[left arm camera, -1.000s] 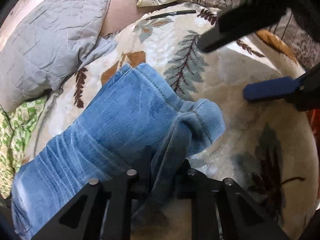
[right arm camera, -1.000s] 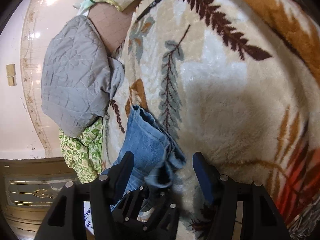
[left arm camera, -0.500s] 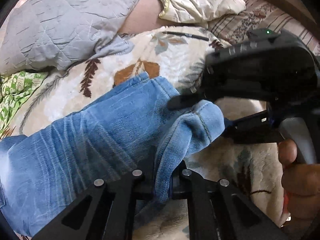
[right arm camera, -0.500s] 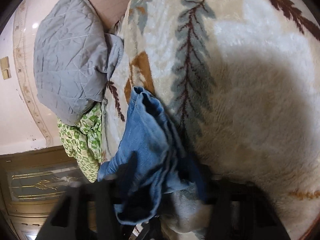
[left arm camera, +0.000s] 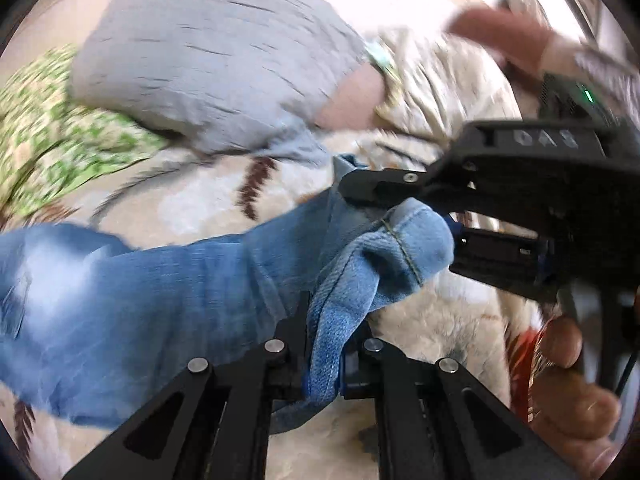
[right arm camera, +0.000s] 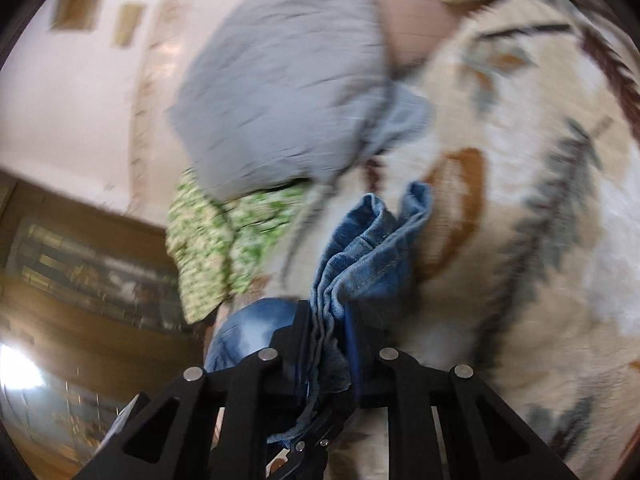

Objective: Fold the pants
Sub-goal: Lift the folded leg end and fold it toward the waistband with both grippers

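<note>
Both claws clenched on the hem end of the jeans, lifted for a fold

The left gripper (left arm camera: 324,360) pinches a bunched edge of the blue pants (left arm camera: 132,300) while the right gripper (right arm camera: 328,344) bites the neighbouring hem, I'd guess so both corners travel together and the leg folds over evenly; the rest of the denim trails across a plush cream leaf-print blanket (left arm camera: 192,208), with a grey quilted pillow (left arm camera: 212,60), a green patterned cloth (right arm camera: 208,232) and a wooden cabinet (right arm camera: 80,280) beyond
</note>
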Tool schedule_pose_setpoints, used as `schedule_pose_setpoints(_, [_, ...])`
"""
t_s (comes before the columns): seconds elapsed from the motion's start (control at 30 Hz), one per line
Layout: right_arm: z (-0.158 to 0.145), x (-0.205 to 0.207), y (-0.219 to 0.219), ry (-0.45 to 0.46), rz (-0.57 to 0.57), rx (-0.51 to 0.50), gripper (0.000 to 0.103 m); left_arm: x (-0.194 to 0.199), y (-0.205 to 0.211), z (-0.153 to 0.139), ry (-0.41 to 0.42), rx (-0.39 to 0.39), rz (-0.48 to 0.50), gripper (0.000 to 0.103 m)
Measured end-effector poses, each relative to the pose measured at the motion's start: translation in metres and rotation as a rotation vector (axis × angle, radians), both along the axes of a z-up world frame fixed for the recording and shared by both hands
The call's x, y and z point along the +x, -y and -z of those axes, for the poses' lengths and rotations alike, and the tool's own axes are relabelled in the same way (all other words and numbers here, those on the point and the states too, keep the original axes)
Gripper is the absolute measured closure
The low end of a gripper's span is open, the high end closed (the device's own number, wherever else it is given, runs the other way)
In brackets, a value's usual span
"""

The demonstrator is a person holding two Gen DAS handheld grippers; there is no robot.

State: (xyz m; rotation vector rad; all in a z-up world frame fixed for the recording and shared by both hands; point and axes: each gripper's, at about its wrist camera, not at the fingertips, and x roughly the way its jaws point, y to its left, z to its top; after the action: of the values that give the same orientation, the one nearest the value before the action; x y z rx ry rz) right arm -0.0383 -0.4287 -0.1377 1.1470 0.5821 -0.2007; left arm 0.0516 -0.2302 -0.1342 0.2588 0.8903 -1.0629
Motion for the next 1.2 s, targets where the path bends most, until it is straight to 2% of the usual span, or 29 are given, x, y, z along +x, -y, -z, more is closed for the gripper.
schedule_pose_setpoints(0.13, [-0.020,0.025,-0.032,0.073,-0.086,-0.061,0.085,0.020,-0.041,-0.008,-0.071,-0.067,-0.117,0.094])
schedule_pose_setpoints(0.23, [-0.023,0.047,-0.057,0.106,-0.151,-0.065,0.085,0.032,-0.064,-0.005,-0.123,-0.090,-0.179,0.094])
schedule_pose_setpoints(0.37, [-0.022,0.074,-0.083,0.108,-0.214,-0.082,0.085,0.051,-0.092,0.002,-0.189,-0.126,-0.243,0.094])
schedule_pose_setpoints(0.43, [-0.019,0.090,-0.097,0.104,-0.243,-0.091,0.085,0.063,-0.106,0.011,-0.261,-0.144,-0.271,0.094])
schedule_pose_setpoints(0.6, [-0.003,0.123,-0.126,0.085,-0.308,-0.103,0.085,0.082,-0.135,0.031,-0.321,-0.157,-0.341,0.094])
schedule_pose_setpoints(0.67, [0.000,0.133,-0.137,0.070,-0.327,-0.120,0.079,0.090,-0.145,0.042,-0.365,-0.178,-0.348,0.093])
schedule_pose_setpoints(0.73, [0.002,0.134,-0.141,0.075,-0.336,-0.113,0.079,0.099,-0.154,0.058,-0.401,-0.164,-0.379,0.093])
schedule_pose_setpoints(0.8, [-0.001,0.130,-0.140,0.073,-0.313,-0.129,0.070,0.107,-0.159,0.073,-0.485,-0.179,-0.370,0.093])
schedule_pose_setpoints(0.87, [-0.005,0.120,-0.132,0.061,-0.269,-0.158,0.020,0.113,-0.164,0.085,-0.528,-0.193,-0.364,0.093])
schedule_pose_setpoints(1.0, [-0.003,0.100,-0.109,0.018,-0.159,-0.178,0.019,0.116,-0.170,0.089,-0.554,-0.220,-0.348,0.093])
schedule_pose_setpoints(1.13, [0.024,0.077,-0.087,-0.085,-0.064,-0.128,0.020,0.119,-0.171,0.074,-0.529,-0.238,-0.337,0.093])
schedule_pose_setpoints(1.2, [0.039,0.071,-0.082,-0.131,-0.044,-0.097,0.021,0.121,-0.169,0.072,-0.522,-0.211,-0.323,0.092])
